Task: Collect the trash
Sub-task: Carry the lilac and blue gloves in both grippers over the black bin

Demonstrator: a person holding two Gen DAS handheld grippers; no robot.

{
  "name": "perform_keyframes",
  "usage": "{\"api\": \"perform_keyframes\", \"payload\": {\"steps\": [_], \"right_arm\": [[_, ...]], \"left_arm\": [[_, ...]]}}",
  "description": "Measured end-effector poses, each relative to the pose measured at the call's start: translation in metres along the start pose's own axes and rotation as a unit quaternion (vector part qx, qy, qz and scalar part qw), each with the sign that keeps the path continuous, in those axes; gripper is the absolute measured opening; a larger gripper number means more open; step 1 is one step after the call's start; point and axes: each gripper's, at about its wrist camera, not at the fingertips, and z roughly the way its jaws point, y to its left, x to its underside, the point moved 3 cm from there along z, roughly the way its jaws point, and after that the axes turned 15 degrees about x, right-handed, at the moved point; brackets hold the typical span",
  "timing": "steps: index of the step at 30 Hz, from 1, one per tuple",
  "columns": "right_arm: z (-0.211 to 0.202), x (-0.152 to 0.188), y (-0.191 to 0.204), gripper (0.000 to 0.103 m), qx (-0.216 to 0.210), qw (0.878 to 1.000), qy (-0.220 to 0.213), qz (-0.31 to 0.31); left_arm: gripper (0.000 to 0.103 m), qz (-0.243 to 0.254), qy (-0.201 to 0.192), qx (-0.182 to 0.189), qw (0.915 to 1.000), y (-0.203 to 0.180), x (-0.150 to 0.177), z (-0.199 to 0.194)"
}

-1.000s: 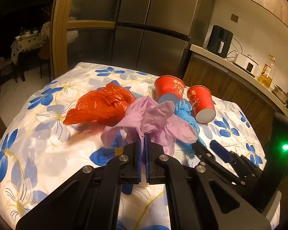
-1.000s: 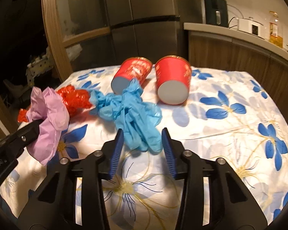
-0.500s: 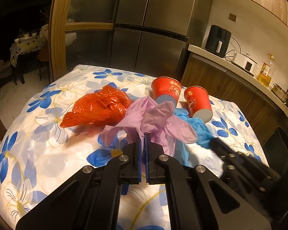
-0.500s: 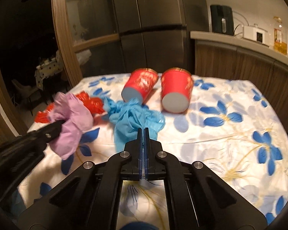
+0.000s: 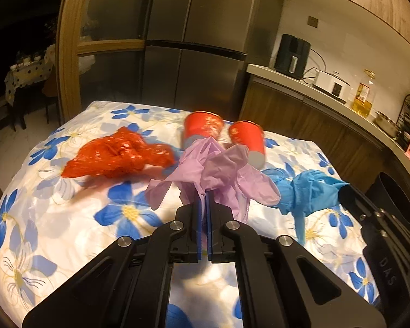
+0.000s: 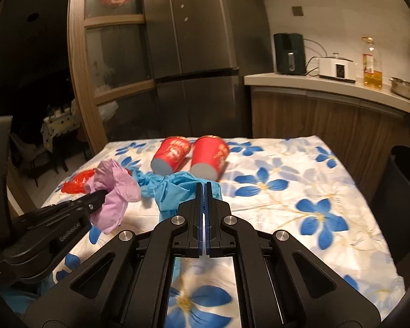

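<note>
My left gripper point(image 5: 204, 195) is shut on a crumpled purple glove point(image 5: 216, 172) and holds it above the flowered tablecloth point(image 5: 68, 218); the glove also shows in the right wrist view point(image 6: 114, 191). My right gripper point(image 6: 204, 187) is shut on a blue glove point(image 6: 175, 191) and holds it off the table; the blue glove shows at the right in the left wrist view point(image 5: 309, 191). A red plastic bag point(image 5: 114, 158) lies on the cloth to the left. Two red paper cups point(image 6: 172, 154) point(image 6: 209, 157) lie on their sides behind the gloves.
A dark trash bin point(image 6: 401, 199) stands beside the table's right edge, also in the left wrist view point(image 5: 396, 199). A fridge point(image 5: 196, 41) stands behind the table. A counter point(image 6: 328, 84) at the right carries appliances and an oil bottle.
My right gripper closed on the blue glove and lifted it off the table. Both grippers rose and pulled back. The left gripper kept its hold on the purple glove.
</note>
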Motion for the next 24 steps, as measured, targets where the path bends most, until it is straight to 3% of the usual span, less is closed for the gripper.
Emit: {"api": "perform_keyframes", "payload": {"steps": [24], "right_arm": [[-0.058,-0.009,-0.138,0.001,0.095,0.992,-0.049,0.072]], "left_arm": [[0.002,0.094,0.015,0.075,0.9927,-0.142,0.007,0.03]]}}
